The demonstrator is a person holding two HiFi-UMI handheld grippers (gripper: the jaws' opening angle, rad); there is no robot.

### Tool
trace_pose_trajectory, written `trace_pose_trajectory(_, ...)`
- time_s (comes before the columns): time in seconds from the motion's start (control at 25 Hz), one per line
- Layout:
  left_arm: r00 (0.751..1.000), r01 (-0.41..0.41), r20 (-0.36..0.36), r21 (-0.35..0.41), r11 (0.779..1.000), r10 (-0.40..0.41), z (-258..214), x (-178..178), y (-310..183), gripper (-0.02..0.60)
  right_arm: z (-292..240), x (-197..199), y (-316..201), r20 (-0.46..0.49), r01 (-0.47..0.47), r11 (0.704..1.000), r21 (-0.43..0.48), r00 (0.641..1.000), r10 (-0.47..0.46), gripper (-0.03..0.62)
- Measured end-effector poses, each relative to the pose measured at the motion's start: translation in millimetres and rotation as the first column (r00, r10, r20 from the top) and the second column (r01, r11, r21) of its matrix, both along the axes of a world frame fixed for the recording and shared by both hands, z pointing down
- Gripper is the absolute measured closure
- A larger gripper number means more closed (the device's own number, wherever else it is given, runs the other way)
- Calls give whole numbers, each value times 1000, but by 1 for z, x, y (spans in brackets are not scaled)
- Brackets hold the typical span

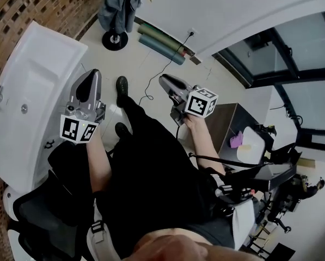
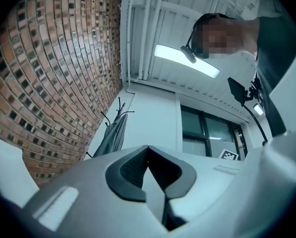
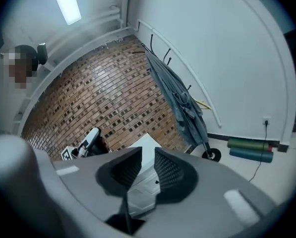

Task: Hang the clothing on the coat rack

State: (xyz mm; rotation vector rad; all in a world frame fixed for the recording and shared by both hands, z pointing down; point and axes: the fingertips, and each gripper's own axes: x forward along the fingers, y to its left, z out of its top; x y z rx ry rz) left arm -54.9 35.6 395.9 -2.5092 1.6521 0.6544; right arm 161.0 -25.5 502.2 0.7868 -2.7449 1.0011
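I see the grey clothing [image 1: 120, 4] hanging on the coat rack [image 1: 115, 39] in the corner beside the brick wall [image 1: 31, 4], well apart from both claws. My left claw [image 2: 148, 150] is pressed together and empty. My right claw [image 3: 148, 158] stands narrowly parted, gripping nothing.
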Motion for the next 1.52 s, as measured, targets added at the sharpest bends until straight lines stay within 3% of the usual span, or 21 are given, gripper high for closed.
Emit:
trace_pose_trajectory(0.2,999,40,-13,36,999,-39,-12,-16,16,581,-1,-12,10,-62,62,998,10,996,-61,516)
trace_pose_trajectory(0.44,992,75,-106,44,996,-70,-7,-40,17,581,-9,-41,13,-212,199,979,45,959,-186,516)
trace_pose_trajectory(0.68,985,70,-160,40,997,-63,6,-50,17,581,-1,-71,16,-242,266,962,60,939,-245,516)
trace_pose_trajectory(0.84,993,56,-104,72,996,-49,-19,-39,18,581,9,-78,12,-259,309,948,80,925,-280,515)
trace_pose_trajectory(0.96,997,39,-67,89,995,-33,-44,-8,21,581,4,-68,15,-228,332,941,66,923,-309,515)
trace_pose_trajectory(1.08,996,-71,60,102,992,65,-71,40,6,581,-5,-43,10,-161,252,963,92,959,-235,514)
trace_pose_trajectory(1.2,981,-104,173,112,988,84,-93,80,-4,581,-14,-15,-1,-128,216,970,114,971,-201,516)
trace_pose_trajectory(1.52,978,-105,193,117,988,81,-116,129,-22,581,-18,37,-27,-74,168,980,111,984,-160,515)
